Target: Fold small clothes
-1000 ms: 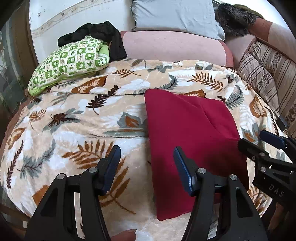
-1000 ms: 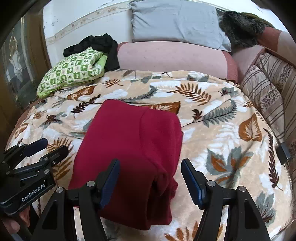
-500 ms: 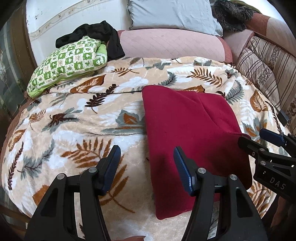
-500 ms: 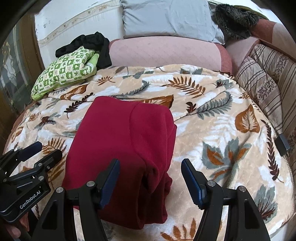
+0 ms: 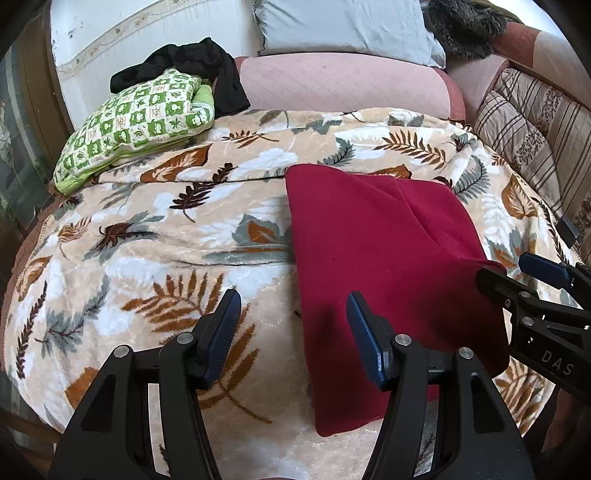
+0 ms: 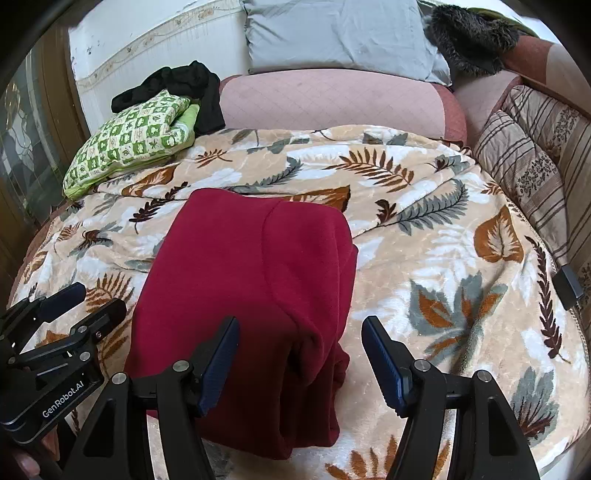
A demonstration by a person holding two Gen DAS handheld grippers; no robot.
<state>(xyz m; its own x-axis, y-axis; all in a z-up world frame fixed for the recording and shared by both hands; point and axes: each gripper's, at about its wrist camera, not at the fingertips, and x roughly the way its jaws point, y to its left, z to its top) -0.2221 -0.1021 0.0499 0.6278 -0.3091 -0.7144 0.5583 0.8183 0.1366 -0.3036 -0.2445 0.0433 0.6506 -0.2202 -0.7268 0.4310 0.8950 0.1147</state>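
A dark red garment lies folded into a long rectangle on the leaf-patterned blanket. My left gripper hovers open over the garment's near left edge, nothing between its fingers. My right gripper hangs open above the garment's near right corner, where thick folded layers bunch up. In the left wrist view the right gripper shows at the right edge. The left gripper appears at the left in the right wrist view. Neither touches the cloth.
A green checked pillow with a black garment behind it lies at the far left. A pink bolster, a grey pillow and striped cushions border the bed.
Both views have pulled back slightly, so the red garment sits a little farther from the fingers. The garment itself has not moved, and both grippers stay open.
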